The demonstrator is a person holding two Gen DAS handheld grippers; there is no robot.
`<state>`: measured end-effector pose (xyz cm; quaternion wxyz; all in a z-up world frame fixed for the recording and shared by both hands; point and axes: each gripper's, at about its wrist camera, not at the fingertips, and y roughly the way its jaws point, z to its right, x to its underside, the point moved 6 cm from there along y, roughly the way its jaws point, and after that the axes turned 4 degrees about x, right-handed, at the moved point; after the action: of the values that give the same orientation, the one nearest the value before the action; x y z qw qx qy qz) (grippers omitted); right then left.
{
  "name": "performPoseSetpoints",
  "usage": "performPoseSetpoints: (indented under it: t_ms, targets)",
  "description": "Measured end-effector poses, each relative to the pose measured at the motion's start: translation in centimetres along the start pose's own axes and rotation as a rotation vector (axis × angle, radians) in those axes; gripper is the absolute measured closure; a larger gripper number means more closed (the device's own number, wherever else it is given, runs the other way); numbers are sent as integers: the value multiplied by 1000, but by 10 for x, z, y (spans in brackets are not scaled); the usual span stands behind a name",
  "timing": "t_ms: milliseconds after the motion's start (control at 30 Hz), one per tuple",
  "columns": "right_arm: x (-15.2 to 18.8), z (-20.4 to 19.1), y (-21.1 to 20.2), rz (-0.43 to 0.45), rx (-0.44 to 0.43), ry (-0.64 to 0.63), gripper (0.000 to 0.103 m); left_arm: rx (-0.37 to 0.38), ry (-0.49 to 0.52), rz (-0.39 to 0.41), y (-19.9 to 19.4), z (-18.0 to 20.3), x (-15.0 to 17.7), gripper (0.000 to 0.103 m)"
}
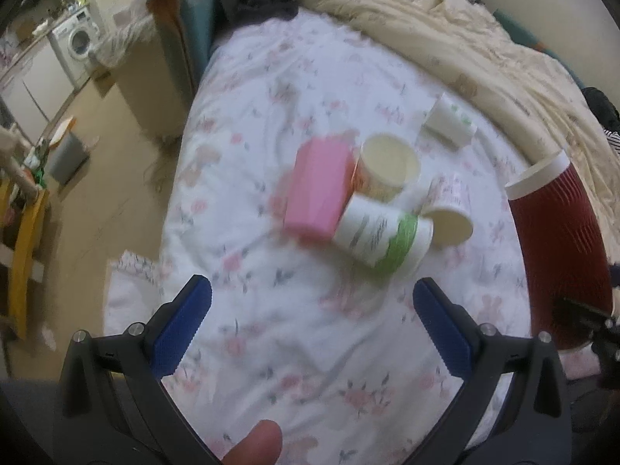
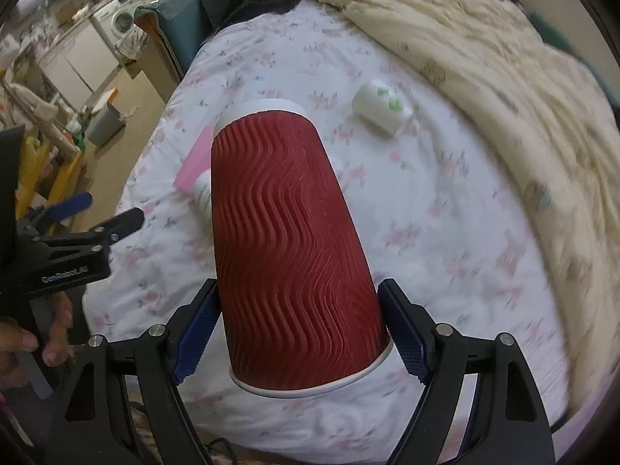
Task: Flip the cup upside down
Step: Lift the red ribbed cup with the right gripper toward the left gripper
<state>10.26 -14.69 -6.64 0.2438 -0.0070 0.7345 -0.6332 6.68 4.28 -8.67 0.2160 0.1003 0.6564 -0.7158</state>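
Observation:
My right gripper is shut on a red ribbed paper cup. The cup stands upside down on the floral bed sheet, wide white rim at the bottom, narrow base on top. It also shows at the right edge of the left wrist view. My left gripper is open and empty, hovering above the sheet in front of a cluster of cups. It also shows at the left of the right wrist view.
A pink cup, a green-banded white cup lying on its side and two cream paper cups cluster mid-bed. Another white cup lies farther back. A cream duvet is heaped behind. The bed edge and floor are at left.

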Motion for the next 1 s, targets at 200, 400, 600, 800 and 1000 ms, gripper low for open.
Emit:
performPoseSetpoints:
  t_ms: [200,400,600,800,1000]
  targets:
    - [32,-11,17,-18,-39,47,19,2,-13,-42,3,-2,32,0]
    - [51,-7,39,-30,-103,161,19,-8,-4,-45,3,-2,47,0]
    - [62,-5,68,-81,-210,335,18,-36,-45,-14,3,-11,37,0]
    - [68,-13,91,-131,-251,372,20,-30,-72,-27,11,-14,33,0]
    - [78,-24,106,-172,-270,382,20,-11,-73,-37,16,-8,30,0]
